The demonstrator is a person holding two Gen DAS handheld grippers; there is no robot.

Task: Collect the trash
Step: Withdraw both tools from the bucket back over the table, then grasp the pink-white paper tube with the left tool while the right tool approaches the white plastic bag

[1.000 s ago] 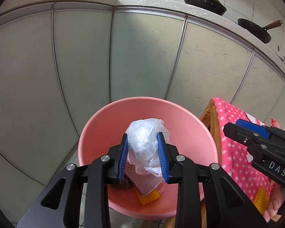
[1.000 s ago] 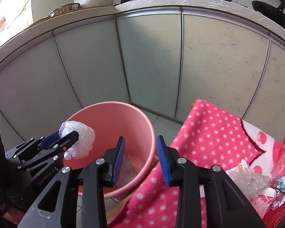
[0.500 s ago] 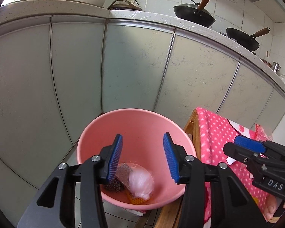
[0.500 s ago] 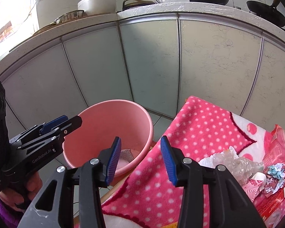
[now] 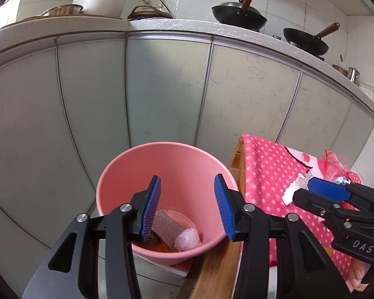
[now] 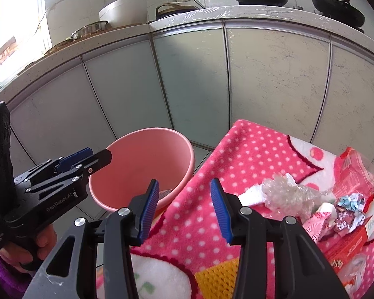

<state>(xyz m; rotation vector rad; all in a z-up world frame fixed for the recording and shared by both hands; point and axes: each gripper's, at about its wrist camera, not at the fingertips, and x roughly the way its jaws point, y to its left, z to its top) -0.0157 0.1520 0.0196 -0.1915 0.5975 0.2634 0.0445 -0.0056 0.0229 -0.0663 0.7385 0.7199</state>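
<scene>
Claws both released and empty: left claw (image 5: 187,209) over pink bucket (image 5: 142,164), right claw (image 6: 183,209) over desk's left edge, remaining trash (image 6: 286,194) near its right edge, where crinkly film might slip during pickup.

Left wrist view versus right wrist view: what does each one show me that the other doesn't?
Only the left wrist view sees the bucket's bottom: the balled plastic bag beside a silver scrub pad.

Only the right wrist view shows the crumpled clear wrap, foil wrappers and red box.

Both show the pink bucket, the pink dotted blanket, and the left gripper and right gripper, jaws open and empty.
</scene>
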